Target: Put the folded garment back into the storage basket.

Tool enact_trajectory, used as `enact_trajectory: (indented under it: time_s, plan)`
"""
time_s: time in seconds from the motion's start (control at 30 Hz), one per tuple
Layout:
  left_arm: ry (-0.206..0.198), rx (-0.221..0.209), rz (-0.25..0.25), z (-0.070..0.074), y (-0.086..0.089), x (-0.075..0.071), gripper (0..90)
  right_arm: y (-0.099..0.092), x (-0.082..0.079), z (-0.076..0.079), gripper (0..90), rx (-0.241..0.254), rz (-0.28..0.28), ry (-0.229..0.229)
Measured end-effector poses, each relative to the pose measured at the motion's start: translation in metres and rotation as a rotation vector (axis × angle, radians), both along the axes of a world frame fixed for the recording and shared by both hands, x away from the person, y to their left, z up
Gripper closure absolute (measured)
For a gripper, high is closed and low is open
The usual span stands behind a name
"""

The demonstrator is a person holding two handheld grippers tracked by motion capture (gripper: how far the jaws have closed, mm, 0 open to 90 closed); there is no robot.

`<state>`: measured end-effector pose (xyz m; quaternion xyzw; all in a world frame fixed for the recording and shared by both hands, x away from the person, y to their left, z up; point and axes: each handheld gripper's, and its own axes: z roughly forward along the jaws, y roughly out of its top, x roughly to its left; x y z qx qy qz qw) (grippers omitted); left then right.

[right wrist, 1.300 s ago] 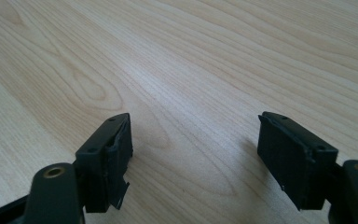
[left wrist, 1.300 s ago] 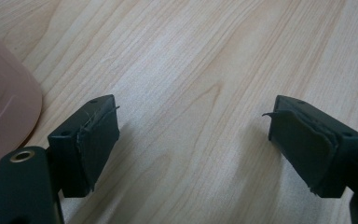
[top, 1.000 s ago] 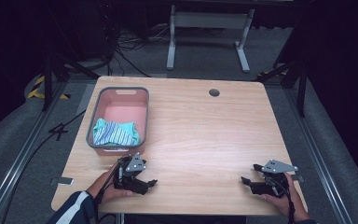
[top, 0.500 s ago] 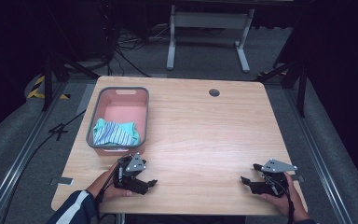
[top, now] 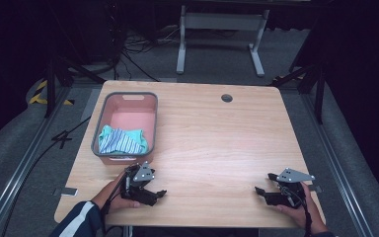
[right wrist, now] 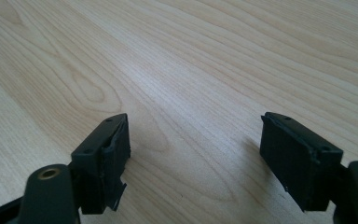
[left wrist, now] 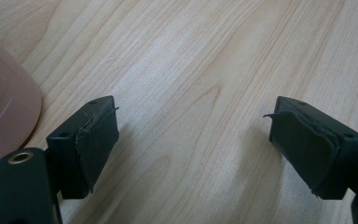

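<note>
Trouble may come if the left gripper (top: 159, 193), wide open and empty, bumps the pink plastic basket (top: 101, 129) just beside it, missing the striped blue cloth (top: 122, 140) inside. The right gripper (top: 260, 192) is open and empty too.

A light wooden table (top: 217, 143) with rounded corners and a visible grain stood on a grey carpeted floor (top: 24, 163). Near its far edge sat a small round dark cable hole (top: 227, 98). On its left half lay a pink rectangular plastic basket with a grey rim (top: 126, 95) — long side running front to back. The rest of the top showed bare wood — pale, streaked, faintly glossy.
</note>
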<state>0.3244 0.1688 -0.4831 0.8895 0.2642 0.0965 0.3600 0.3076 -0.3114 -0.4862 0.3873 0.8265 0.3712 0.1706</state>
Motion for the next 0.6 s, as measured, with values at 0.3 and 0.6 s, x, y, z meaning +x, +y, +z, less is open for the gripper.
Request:
enact_trajectory:
  time_s: [0.3, 0.6]
  plan:
    - [0.000, 0.000, -0.005, -0.0001, -0.0002, 0.0005, 15.2, 0.0000, 0.0006, 0.0000, 24.9, 0.001, 0.002, 0.002]
    - [0.000, -0.001, -0.006, -0.0002, -0.0004, 0.0008, 15.1, 0.0000, 0.0006, 0.0000, 24.9, 0.001, 0.002, 0.002]
